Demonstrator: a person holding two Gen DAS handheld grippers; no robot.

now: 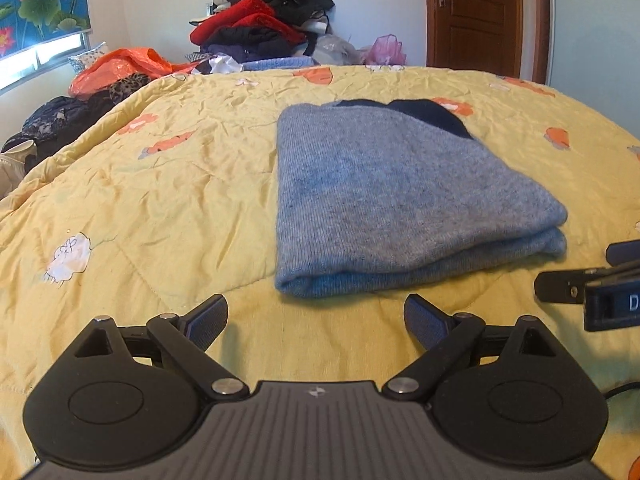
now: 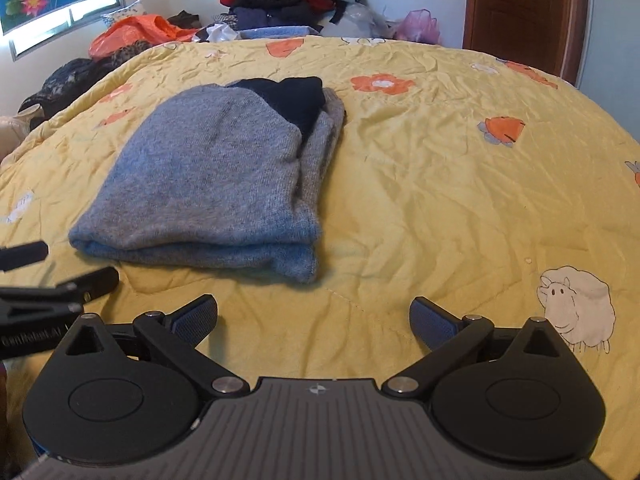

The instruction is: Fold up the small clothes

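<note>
A grey-blue knit garment [image 1: 384, 196] with a dark navy part at its far end lies folded into a thick rectangle on the yellow quilt [image 1: 140, 184]. In the right wrist view the same folded garment [image 2: 216, 184] sits left of centre. My left gripper [image 1: 316, 320] stands open just short of the garment's near edge, nothing between its fingers. My right gripper [image 2: 314, 320] is open wide over bare quilt, a little to the right of the garment's near corner. Each gripper shows at the edge of the other's view, the right gripper [image 1: 592, 280] and the left gripper [image 2: 60, 272].
A tall pile of red, black and dark clothes [image 1: 264, 20] and plastic bags [image 1: 120, 68] crowd the far end of the bed. More dark clothes [image 1: 60, 120] lie off the left edge. A wooden door [image 1: 476, 12] stands at the back right. The quilt carries flower and sheep prints [image 2: 576, 308].
</note>
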